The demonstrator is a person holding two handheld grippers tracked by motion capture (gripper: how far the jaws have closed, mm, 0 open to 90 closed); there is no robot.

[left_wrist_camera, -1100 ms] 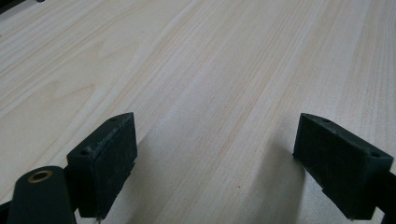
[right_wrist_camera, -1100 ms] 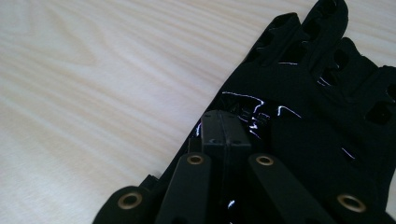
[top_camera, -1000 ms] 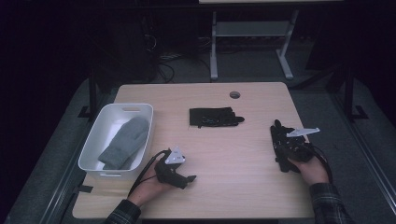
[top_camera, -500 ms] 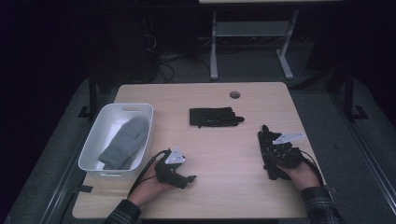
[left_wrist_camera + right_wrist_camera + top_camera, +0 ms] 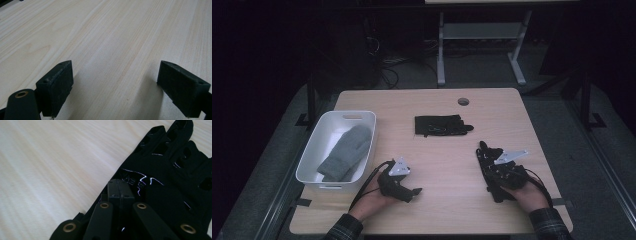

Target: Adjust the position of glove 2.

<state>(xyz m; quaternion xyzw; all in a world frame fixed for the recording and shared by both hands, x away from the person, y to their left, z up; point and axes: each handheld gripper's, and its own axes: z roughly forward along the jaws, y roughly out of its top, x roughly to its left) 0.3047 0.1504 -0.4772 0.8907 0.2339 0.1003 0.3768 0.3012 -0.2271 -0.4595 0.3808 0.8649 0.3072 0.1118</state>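
The right tool (image 5: 486, 150) is pinching the cuff of a black glove (image 5: 172, 170), its jaws closed tight on the fabric, and the glove is lying flat on the counter (image 5: 447, 165) just ahead of it, fingers pointing away. The left tool (image 5: 409, 192) is resting on the counter with its jaws standing wide apart and nothing between them. A second black glove (image 5: 442, 125) is lying well beyond both tools, and a white bin (image 5: 324, 137) holding a grey mitten (image 5: 344, 152) is sitting just left of the left tool.
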